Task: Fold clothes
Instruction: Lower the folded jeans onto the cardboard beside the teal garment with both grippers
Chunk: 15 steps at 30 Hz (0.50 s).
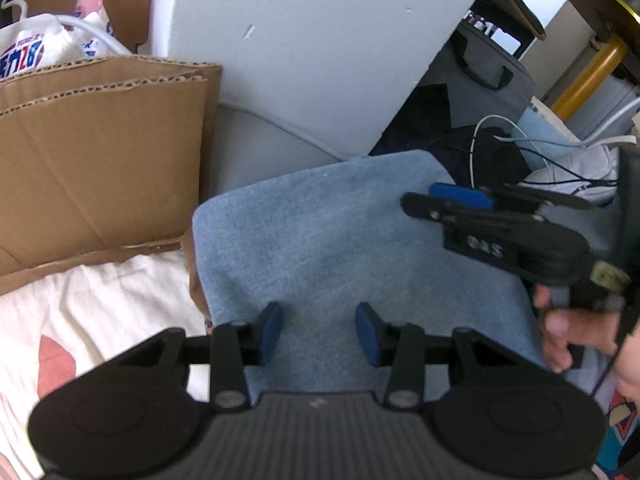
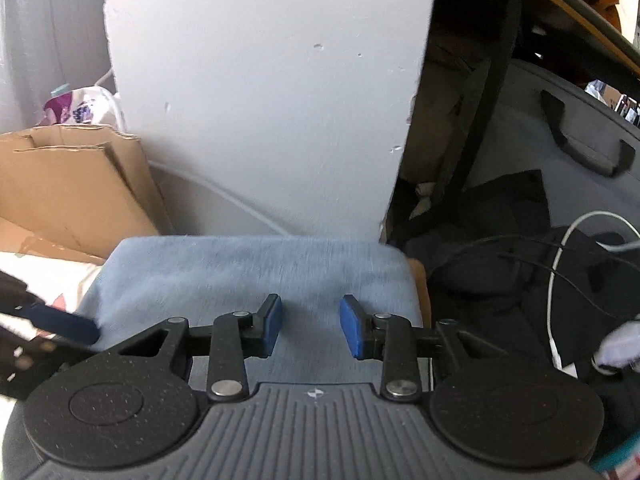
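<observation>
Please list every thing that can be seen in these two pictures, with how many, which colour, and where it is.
folded garment: one, light blue, centre, under both grippers
white cloth: one, white with pink shapes, left of the garment
cardboard: several sheets, brown, left, standing behind the white cloth
pillar: one, pale grey, behind the garment
printed bag: one, white with blue print, far left top
grey case: one, grey with black handle, right
cables: several, white and black, right, on dark things
left gripper: one, black with blue fingers, open, nothing between them
right gripper: one, black with blue fingers, open, over the garment
hand: one, holding the right gripper
</observation>
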Tool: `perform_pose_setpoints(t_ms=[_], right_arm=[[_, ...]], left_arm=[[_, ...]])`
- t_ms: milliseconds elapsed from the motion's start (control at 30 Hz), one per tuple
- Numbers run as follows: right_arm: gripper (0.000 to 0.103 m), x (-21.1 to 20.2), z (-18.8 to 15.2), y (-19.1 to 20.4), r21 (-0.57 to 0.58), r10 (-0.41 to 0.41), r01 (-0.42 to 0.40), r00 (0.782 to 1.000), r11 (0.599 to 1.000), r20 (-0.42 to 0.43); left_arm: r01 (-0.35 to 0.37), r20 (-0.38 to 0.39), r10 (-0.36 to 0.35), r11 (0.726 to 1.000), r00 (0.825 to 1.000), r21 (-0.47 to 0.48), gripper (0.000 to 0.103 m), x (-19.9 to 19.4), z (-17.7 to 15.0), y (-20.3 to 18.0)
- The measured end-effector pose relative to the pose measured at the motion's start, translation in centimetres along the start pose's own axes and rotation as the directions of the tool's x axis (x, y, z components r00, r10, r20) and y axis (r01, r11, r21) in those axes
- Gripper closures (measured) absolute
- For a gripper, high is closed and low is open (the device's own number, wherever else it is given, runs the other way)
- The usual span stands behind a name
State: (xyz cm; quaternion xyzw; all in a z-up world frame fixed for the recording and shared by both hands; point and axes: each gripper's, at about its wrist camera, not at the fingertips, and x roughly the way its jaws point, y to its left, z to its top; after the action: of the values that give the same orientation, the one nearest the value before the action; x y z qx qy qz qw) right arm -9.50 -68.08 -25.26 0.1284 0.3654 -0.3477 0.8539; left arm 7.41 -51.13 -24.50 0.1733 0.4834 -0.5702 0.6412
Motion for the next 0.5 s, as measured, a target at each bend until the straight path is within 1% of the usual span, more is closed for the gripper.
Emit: perform_pose_setpoints(t_ms=[133, 233, 300, 333, 400, 500], right_arm=[[0.064, 1.7, 0.2, -0.6, 0.036, -0.01, 0.01, 1.0, 0.999, -0.014], [0.064, 2.0, 0.4, -0.9, 0.058, -0.012, 0.013, 1.0, 0.998, -0.024], [0.064, 1.5, 0.5, -0.9, 0.067, -0.011, 0.012, 1.0, 0.998, -0.019], [0.064, 0.9, 0.4, -0.9, 0.065, -0.009, 0.01, 1.0, 0.998, -0.017], [0.062, -0.4, 0.0, -0.9, 0.057, -0.004, 0.005, 1.0, 0.998, -0.012], [0.062, -2.4, -1.4, -0.1, 0.042, 0.034, -0.034, 0.999, 0.999, -0.007]], left_arm=[[-0.006, 0.011, 0.006, 1.0, 1.0, -0.003, 0.058, 0.1, 0.1, -0.2], [-0.015, 0.017, 0.015, 1.0, 1.0, 0.002, 0.058, 0.1, 0.2, -0.5], [-0.015, 0.022, 0.015, 1.0, 1.0, -0.016, 0.055, -0.3, 0.1, -0.7], [-0.012, 0.026, 0.012, 1.0, 1.0, -0.022, 0.052, -0.5, 0.1, -0.9], [-0.013, 0.047, 0.013, 1.0, 0.999, 0.006, 0.052, -1.1, -0.2, -1.5], [-0.019, 0.078, 0.014, 0.998, 0.997, 0.06, 0.052, -2.1, -1.0, -2.3]])
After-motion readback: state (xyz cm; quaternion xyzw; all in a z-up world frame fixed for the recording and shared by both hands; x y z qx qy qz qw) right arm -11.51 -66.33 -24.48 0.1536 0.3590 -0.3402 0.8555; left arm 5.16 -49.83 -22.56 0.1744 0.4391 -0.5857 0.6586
